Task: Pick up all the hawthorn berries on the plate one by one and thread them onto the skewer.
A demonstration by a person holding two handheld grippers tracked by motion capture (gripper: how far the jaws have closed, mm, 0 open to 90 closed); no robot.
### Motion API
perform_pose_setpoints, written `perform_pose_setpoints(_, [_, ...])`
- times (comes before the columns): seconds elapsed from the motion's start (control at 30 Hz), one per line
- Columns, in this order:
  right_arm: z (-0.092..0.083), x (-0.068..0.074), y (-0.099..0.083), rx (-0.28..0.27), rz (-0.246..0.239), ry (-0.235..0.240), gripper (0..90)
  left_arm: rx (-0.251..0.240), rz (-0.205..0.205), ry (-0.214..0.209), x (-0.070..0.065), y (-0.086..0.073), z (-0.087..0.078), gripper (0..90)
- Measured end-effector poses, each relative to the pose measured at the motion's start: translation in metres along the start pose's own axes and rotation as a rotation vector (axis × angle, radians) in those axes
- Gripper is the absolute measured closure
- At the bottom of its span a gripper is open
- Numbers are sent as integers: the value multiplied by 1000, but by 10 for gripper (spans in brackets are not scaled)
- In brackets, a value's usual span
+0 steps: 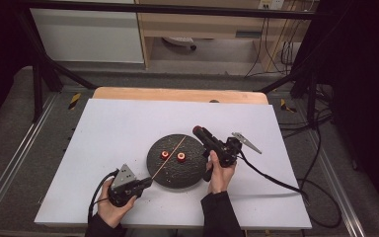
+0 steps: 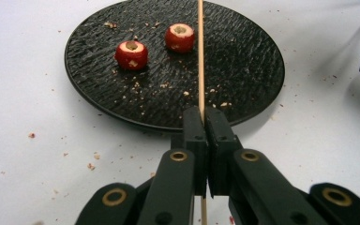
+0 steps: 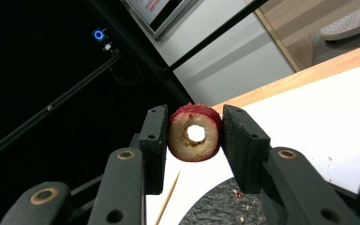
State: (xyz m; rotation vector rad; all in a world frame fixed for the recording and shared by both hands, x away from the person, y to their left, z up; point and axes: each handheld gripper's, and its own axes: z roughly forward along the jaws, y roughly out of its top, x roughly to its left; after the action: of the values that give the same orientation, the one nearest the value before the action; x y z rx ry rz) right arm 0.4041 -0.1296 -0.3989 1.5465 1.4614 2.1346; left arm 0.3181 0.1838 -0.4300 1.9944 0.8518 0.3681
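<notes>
My left claw [image 2: 200, 112] is clamped tight on one thin wooden skewer [image 2: 200, 56], its two black jaws pressed together with the stick running straight out between them. From this claw the skewer reaches forward, passing over the near rim of a round black plate [image 2: 243, 61] and across its textured surface. Two red fruit slices sit on the plate ahead of the claw and left of the skewer: one cored slice [image 2: 131, 54] farther left, a second cored slice [image 2: 180, 37] just beside the stick. Pale crumbs are scattered on the plate around them, and more on the white tabletop [image 2: 37, 93] to the claw's left.

My right claw [image 3: 195, 136] holds a third red fruit ring [image 3: 195, 133], squeezed between its two jaws, pale flesh and the round core hole facing the camera. This claw is lifted and tilted upward; below it I see the plate's edge and the tip of the skewer.

From the high view, the left claw [image 1: 147, 183] is at the near left of the plate [image 1: 190, 173], in one hand [image 1: 114, 200], and the right claw [image 1: 198, 130] is at the plate's far right edge, in the other hand [image 1: 220, 173]. Each carries a grey three-cornered plate and a black cable trailing towards me.

Count: two claws, one skewer, one plate, three fruit slices.
</notes>
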Motion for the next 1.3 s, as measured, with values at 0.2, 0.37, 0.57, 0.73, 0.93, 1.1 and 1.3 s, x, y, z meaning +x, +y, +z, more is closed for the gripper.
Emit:
perform_pose_setpoints(0.2, [2,-1,1,-37,15,5,628,-12,2,-8,-8,6,5,879])
perform_pose_setpoints(0.37, [3,-1,2,-64,38,13,628,-30,6,-8,-15,11,8,879])
perform_pose_setpoints(0.57, [2,-1,3,-89,48,27,628,-50,9,-10,-18,14,9,879])
perform_pose_setpoints(0.73, [2,-1,2,-87,49,29,628,-57,11,-12,-20,16,10,880])
perform_pose_setpoints(0.93, [2,0,0,-90,55,40,629,-66,12,-13,-21,17,11,879])
perform_pose_setpoints(1.1, [1,0,-2,-89,56,49,629,-71,13,-8,-21,18,12,880])
perform_pose_setpoints(1.3, [1,1,-4,-94,68,62,629,-80,8,-2,-24,20,15,880])
